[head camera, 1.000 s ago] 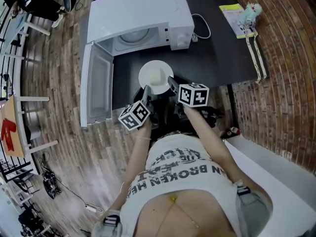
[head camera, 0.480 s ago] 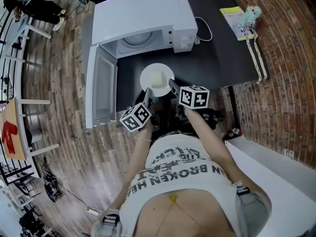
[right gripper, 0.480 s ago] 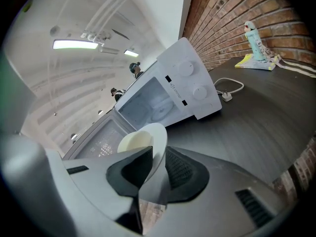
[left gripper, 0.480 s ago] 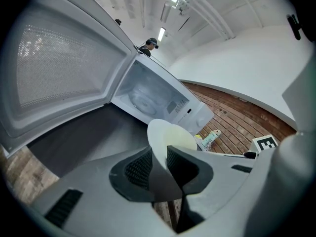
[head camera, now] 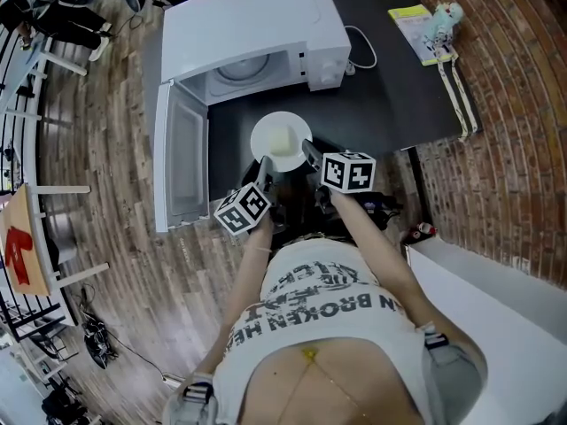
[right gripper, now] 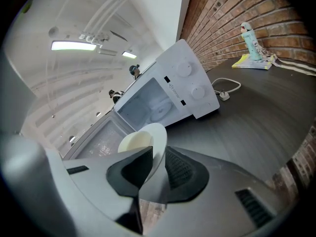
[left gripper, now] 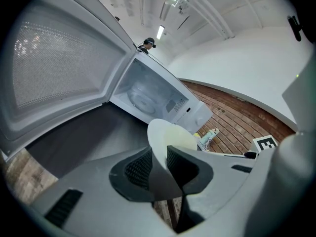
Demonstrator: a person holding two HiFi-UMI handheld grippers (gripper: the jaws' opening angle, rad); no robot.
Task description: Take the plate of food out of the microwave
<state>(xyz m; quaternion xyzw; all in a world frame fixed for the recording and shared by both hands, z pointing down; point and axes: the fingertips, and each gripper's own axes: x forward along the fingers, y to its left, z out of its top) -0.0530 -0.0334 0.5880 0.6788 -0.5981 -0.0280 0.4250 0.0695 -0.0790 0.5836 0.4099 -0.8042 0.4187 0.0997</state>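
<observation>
A white plate (head camera: 297, 124) with a pale yellow lump of food (head camera: 281, 138) hangs over the dark table (head camera: 390, 96), just in front of the open white microwave (head camera: 257, 34). My left gripper (head camera: 263, 162) is shut on the plate's near-left rim. My right gripper (head camera: 307, 149) is shut on its near-right rim. In the left gripper view the plate (left gripper: 165, 132) runs edge-on between the pads of the left gripper (left gripper: 158, 164), with the food (left gripper: 180, 141) to the right. In the right gripper view the right gripper (right gripper: 157, 169) clamps the rim of the plate (right gripper: 159, 137), and the food (right gripper: 134, 142) lies to the left.
The microwave door (head camera: 182, 162) stands swung open to the left, past the table's edge. The glass turntable (head camera: 239, 67) inside is bare. A white cable (head camera: 363, 47) lies right of the microwave. A yellow booklet (head camera: 412, 25) and a small bottle (head camera: 446, 20) sit at the back right.
</observation>
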